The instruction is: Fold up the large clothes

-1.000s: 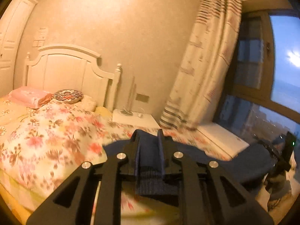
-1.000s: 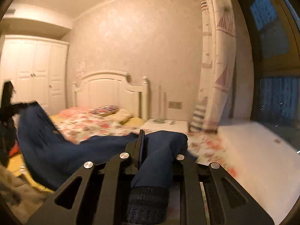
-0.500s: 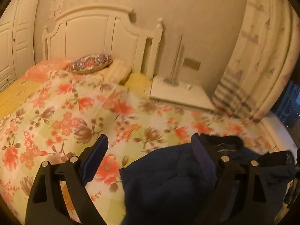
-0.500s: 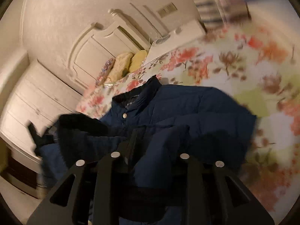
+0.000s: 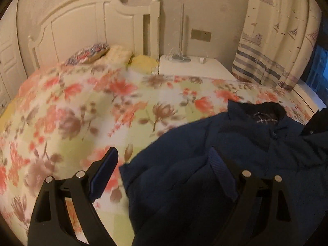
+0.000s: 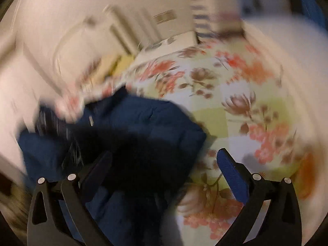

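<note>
Released since the earlier frame, jacket (image 5: 215, 174) lies on bed (image 5: 82, 106) for folding; both grippers' jaws gape empty.

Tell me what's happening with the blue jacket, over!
Left gripper jaws open, right gripper jaws open. Blue jacket lying crumpled on the flowery bedspread, unfolded. Nothing on top of it.
</note>
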`<state>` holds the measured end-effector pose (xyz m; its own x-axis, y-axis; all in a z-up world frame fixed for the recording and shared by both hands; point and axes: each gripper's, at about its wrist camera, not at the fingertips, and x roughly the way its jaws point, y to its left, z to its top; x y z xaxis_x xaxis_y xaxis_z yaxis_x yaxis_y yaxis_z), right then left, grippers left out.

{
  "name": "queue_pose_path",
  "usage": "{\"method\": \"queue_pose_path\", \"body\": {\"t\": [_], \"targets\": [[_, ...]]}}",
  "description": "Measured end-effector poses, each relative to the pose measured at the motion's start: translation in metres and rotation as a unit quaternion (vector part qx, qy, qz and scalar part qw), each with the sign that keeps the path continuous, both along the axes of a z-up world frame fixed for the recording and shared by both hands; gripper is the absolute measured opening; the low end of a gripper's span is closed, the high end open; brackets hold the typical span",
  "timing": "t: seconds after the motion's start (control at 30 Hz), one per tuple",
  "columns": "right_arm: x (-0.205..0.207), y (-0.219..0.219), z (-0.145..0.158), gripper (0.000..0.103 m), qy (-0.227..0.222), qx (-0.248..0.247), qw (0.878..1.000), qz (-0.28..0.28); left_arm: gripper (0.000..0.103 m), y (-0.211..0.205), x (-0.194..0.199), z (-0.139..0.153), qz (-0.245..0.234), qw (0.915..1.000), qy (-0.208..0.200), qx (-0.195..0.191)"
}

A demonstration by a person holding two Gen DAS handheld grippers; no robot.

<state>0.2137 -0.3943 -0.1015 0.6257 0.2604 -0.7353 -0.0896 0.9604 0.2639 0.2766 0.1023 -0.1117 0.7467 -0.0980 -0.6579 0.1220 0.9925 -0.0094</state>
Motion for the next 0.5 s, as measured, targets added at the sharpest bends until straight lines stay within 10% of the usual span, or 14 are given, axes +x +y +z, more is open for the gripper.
{"method": "queue_pose_path", "body": {"t": [0.13, 0.5], "targets": [[-0.026, 0.055, 0.008, 0.099, -0.038, -0.134, 0.989, 0.044, 0.094, -0.008, -0.005, 0.016, -0.016, 0.9997, -0.016, -0.009], [-0.022, 0.083, -0.002, 0.091, -0.054, -0.198, 0.977, 0.058, 0.098, -0.005, -0.009, 0.005, -0.024, 0.9997, -0.001, 0.0]]}}
